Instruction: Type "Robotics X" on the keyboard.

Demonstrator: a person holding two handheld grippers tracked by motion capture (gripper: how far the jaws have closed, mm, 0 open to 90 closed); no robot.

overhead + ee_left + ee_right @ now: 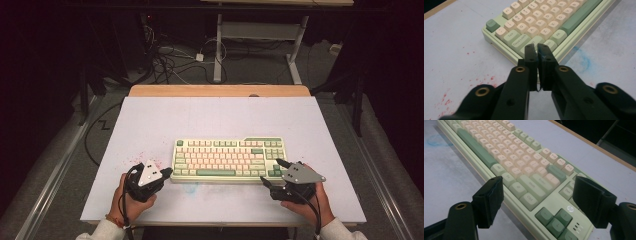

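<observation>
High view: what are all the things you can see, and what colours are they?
keyboard: one, pale green with cream and darker green keys, middle of the table near its front.
table: one, pale grey top with a wooden far edge; red specks near its left front, a blue smudge before the keyboard.
cables: several, dark and white, on the floor beyond.
left gripper: one, black, shut, at the keyboard's left end.
right gripper: one, black, open, at the keyboard's right front corner.

Camera layout: one overhead, two gripper-mounted.
High view looked forward and down from above; both gripper views sat close and low, facing opposite ends of the shared keyboard (229, 158).
</observation>
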